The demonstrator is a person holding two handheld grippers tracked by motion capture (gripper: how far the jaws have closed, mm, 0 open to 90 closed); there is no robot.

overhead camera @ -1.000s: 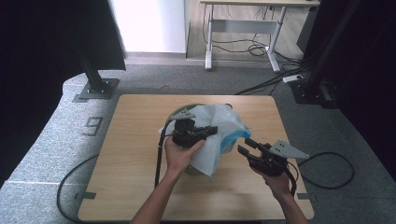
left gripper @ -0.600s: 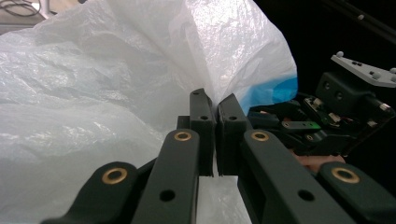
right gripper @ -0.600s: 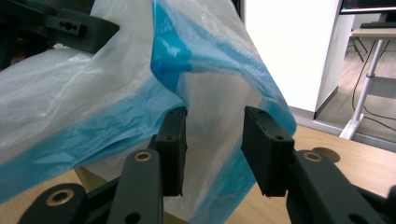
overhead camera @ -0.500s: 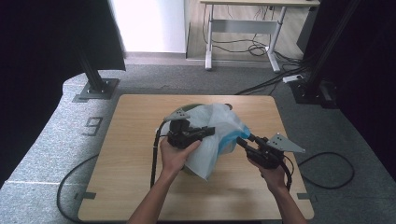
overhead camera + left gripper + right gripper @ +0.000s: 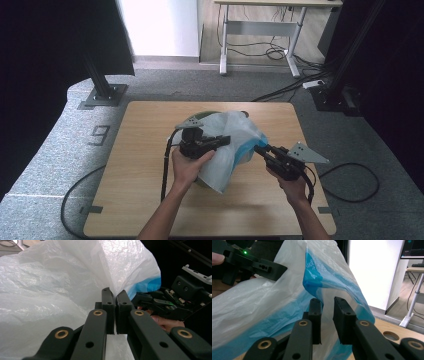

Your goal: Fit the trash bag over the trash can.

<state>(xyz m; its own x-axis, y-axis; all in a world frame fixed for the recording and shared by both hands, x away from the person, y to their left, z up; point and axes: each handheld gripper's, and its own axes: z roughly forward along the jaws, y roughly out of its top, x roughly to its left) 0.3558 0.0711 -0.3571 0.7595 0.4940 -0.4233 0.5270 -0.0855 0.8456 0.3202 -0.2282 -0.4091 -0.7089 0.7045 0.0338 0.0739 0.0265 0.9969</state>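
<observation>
High view, from left to right: the left gripper holds its jaws clamped together on a fold of the white plastic bag, which sits bunched at the middle of the wooden table over a green object. Just right of the bag's blue-edged side, the right gripper has just been closing its jaws; a fold of the bag stands between them, with a narrow gap left.

White bag hides most of green object
</observation>
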